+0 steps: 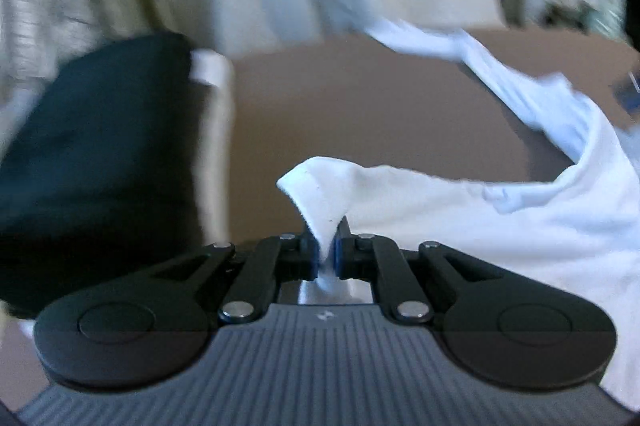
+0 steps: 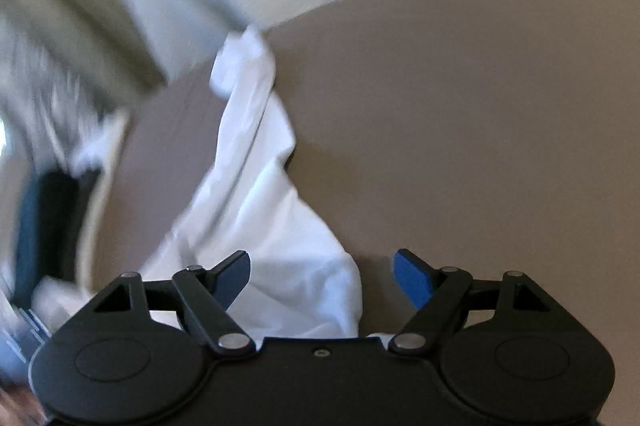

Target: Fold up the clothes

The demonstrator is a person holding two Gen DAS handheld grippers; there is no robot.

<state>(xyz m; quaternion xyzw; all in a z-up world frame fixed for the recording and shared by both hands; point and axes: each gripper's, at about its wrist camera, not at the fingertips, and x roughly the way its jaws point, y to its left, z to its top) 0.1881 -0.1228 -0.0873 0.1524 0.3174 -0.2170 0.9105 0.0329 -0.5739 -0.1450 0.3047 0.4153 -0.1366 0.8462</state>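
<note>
Left gripper: clamped tight on a pinched corner of white garment, cloth trailing away across the brown table toward its far edge. Right gripper: jaws wide apart, gripping nothing, poised over the garment's near end. Farther off, near the table's left edge: dark folded cloth.

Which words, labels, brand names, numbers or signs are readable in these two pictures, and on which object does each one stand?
No text is readable in either view.
Small pale emblem on the ribbed grey body of the left tool: a mark only, no letters.
Light tag on the white cotton garment: too blurred to read.
Dark folded garment and brown table: no print visible.
</note>
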